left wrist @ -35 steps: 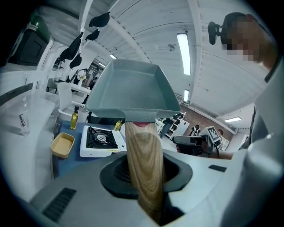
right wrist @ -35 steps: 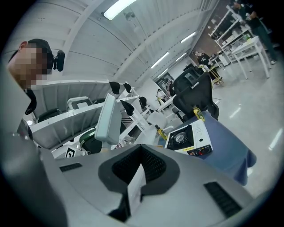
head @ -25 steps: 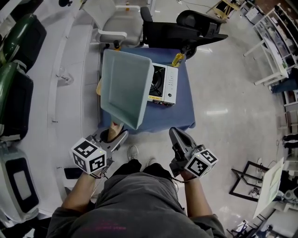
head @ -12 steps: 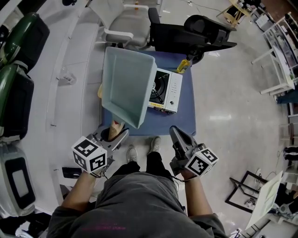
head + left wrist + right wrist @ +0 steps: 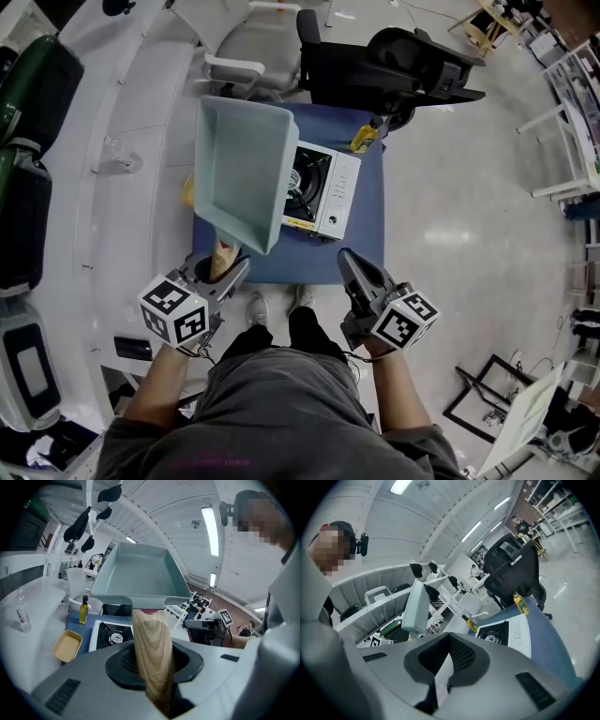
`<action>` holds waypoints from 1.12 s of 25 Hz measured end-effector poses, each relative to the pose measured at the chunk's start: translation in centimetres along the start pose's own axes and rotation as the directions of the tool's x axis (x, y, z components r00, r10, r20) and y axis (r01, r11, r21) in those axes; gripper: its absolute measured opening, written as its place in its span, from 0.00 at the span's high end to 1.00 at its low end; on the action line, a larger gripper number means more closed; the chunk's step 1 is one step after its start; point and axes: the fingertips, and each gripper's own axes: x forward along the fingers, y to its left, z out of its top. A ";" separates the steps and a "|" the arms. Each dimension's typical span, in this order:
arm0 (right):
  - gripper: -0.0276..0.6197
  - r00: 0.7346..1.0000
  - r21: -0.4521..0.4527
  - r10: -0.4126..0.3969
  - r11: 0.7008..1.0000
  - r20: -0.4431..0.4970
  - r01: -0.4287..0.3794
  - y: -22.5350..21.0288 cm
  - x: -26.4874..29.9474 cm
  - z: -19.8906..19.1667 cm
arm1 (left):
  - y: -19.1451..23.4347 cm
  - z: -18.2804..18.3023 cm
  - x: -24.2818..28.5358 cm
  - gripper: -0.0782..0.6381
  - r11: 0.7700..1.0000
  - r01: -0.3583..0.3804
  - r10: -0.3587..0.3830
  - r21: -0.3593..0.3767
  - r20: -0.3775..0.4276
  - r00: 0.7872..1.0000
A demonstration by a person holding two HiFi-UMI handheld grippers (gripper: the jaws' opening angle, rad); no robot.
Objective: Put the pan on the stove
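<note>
Blue table [image 5: 368, 220] with stove [image 5: 323, 192], left tool [image 5: 223, 272] pinching wooden handle [image 5: 152, 658] of raised pan [image 5: 239, 173], right tool [image 5: 350, 262] pressed together

on and behind the blue table [image 5: 368, 217]
a yellow oil bottle [image 5: 364, 139] stands at its far corner, a shallow yellow dish [image 5: 67, 646] lies at the left edge; a black chair [image 5: 394, 61] and a grey chair [image 5: 248, 37] stand beyond.
</note>
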 end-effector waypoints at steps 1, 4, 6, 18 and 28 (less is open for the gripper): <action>0.95 1.000 0.002 0.003 1.000 -0.007 -0.003 -0.5 0.1 0.2 | 0.1 0.1 0.6 0.76 1.000 -0.006 0.006 -0.004 -0.003 1.000; 0.95 1.000 0.008 0.009 1.000 -0.025 -0.009 -2.2 0.6 0.8 | 0.5 0.2 2.3 0.76 1.000 -0.022 0.021 -0.017 -0.013 1.000; 0.95 0.999 0.012 0.012 1.000 -0.033 -0.011 -3.3 0.9 1.2 | 0.9 0.1 3.4 0.76 0.999 -0.033 0.032 -0.023 -0.023 0.999; 0.95 0.996 0.052 0.028 0.998 -0.085 -0.024 -8.4 2.7 1.7 | 4.7 -2.7 9.6 0.76 0.991 -0.123 0.113 -0.055 -0.147 0.983; 0.95 0.990 0.089 0.023 0.996 -0.137 -0.011 -11.8 3.1 0.2 | 9.1 -6.7 13.6 0.76 0.980 -0.190 0.165 -0.062 -0.281 0.945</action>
